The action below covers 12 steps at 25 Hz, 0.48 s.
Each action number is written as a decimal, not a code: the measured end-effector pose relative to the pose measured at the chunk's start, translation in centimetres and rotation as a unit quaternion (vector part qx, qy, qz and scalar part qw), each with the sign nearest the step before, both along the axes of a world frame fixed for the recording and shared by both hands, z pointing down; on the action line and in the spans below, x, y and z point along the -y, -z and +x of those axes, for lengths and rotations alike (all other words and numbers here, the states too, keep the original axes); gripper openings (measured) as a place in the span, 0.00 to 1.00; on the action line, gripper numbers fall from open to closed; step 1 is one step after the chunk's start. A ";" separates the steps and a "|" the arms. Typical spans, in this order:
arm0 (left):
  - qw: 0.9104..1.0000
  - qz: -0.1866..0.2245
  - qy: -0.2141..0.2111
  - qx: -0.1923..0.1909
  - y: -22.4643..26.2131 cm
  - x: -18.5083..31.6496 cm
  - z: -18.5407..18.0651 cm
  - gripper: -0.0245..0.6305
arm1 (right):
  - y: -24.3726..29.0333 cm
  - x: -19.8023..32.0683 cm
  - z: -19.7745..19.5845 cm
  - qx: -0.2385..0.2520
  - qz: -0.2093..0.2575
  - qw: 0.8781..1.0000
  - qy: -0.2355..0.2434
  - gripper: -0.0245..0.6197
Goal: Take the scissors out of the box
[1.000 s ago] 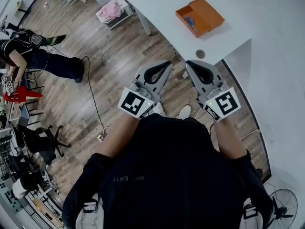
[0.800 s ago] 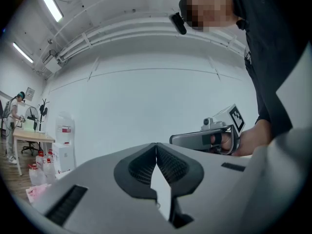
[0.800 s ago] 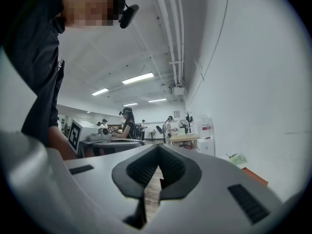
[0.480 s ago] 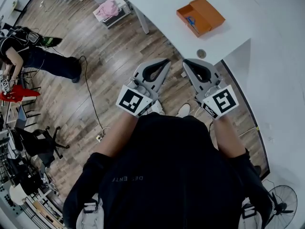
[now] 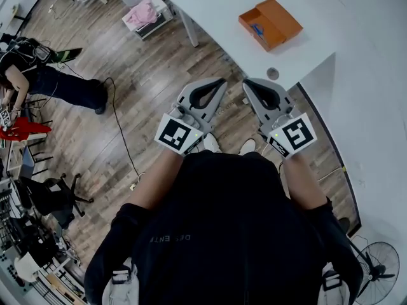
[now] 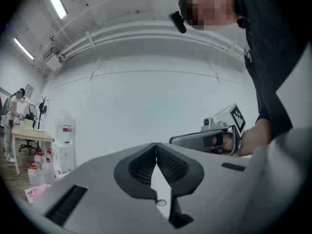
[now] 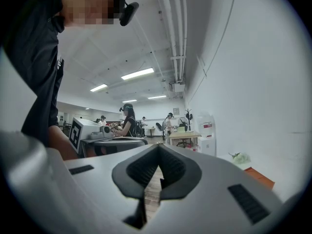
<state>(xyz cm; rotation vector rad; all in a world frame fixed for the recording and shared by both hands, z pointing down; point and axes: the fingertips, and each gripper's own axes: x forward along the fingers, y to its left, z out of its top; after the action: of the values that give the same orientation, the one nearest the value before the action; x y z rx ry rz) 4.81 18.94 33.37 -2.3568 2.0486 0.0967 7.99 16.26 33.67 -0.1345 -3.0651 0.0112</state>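
Reach phase, nothing grabbed yet. The orange box [image 5: 283,18] sits on the white tabletop [image 5: 216,8] with one half open upward. The scissors [image 5: 257,28] lie inside that open half. Their blue handles show, but they are too small to tell which way the blades point.

The left gripper [image 5: 222,82] and right gripper [image 5: 246,82] hang side by side, well short of the box. They are on the person's side of it, off the tabletop and over the wood floor [image 5: 146,88]. Both point roughly level toward the box. Jaws on both are together, tips touching, nothing between them.

How to do it well, by my read:
- Bring both grippers up to the box, passing over the small round fitting [image 5: 273,73] that sits between the box and the grippers.
- The box lies more to the right gripper's side, so the right probably picks.
- Open its jaws before they reach the box, not inside it.
- A level approach likely meets the box wall, so tip the gripper down and come in from above the open half.
- Close across the handles or the pivot, not the bare blades, which could slip.
- The box looks light, so the left gripper could press on the other half of the box to stop it sliding or lifting.
- Lift straight up until the scissors clear the box walls, then move away from the box.
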 end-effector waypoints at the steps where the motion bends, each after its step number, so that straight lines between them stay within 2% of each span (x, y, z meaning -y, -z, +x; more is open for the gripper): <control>1: 1.000 0.002 -0.001 0.001 0.0 -0.2 -0.4 0.07 | 0.0 -0.2 -0.4 0.000 0.000 1.000 -0.002 0.04; 8: 1.000 0.001 -0.014 0.008 -0.6 -1.4 -2.7 0.07 | -0.6 -1.1 -2.5 0.004 -0.002 1.000 -0.019 0.04; 12: 1.000 0.002 -0.021 -0.001 -0.7 -2.5 -3.9 0.07 | -0.6 -2.2 -3.6 0.002 0.000 1.000 -0.027 0.04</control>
<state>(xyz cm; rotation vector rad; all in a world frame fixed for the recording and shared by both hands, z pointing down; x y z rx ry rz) 0.95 21.40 34.05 -2.3998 1.9974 0.1050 4.39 18.42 34.26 -0.0527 -3.0718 0.0140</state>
